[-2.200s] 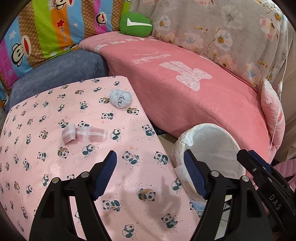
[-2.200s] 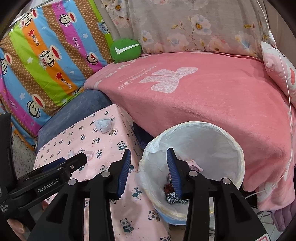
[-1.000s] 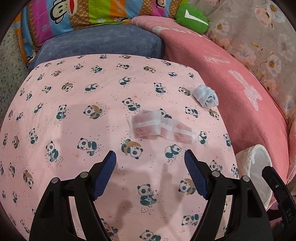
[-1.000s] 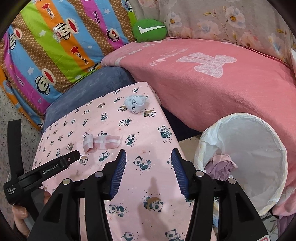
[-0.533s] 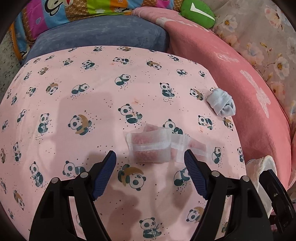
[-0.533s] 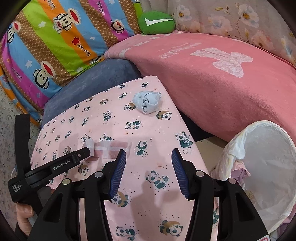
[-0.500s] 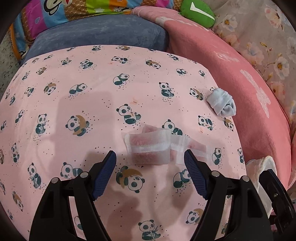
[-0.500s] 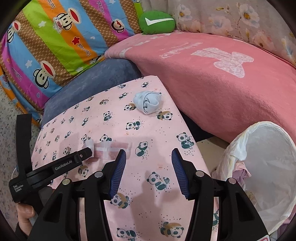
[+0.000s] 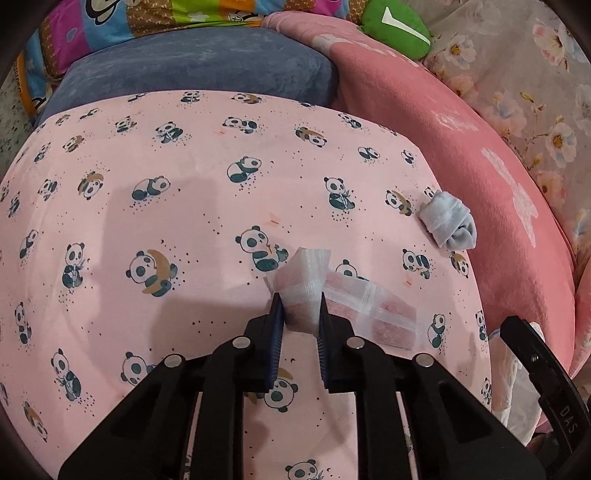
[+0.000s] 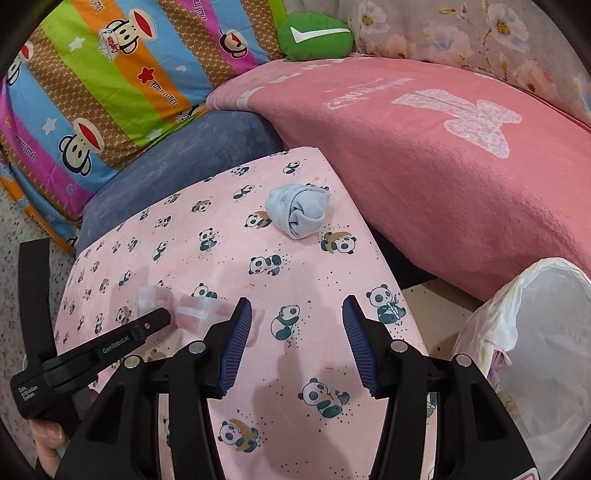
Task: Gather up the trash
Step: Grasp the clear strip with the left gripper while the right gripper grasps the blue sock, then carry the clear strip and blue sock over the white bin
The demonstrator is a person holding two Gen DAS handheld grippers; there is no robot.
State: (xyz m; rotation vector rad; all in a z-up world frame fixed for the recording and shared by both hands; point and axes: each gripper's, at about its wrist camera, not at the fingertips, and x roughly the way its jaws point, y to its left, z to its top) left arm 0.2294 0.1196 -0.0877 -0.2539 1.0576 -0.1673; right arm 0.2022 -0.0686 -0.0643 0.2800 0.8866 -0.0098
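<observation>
A panda-print pink cloth [image 9: 155, 229] covers a low surface. Along its far edge sits a blue-grey cushion [image 10: 177, 162]; a pink blanket [image 10: 443, 155] borders its right edge. Behind: a striped monkey-print quilt [image 10: 110, 74], a floral fabric [image 10: 461, 29], a green pillow [image 10: 314, 38]. Speckled floor [image 10: 22, 236] at left.

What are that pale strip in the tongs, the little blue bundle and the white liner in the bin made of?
The strip looks like thin, translucent plastic or film wrapping: pink shows through and it creases sharply. The left tongs are closing on its end. The blue bundle seems to be soft knitted fabric, with a ribbed, stitched edge, probably a rolled sock. The bin liner looks like thin, glossy white plastic, crinkled at the rim.
</observation>
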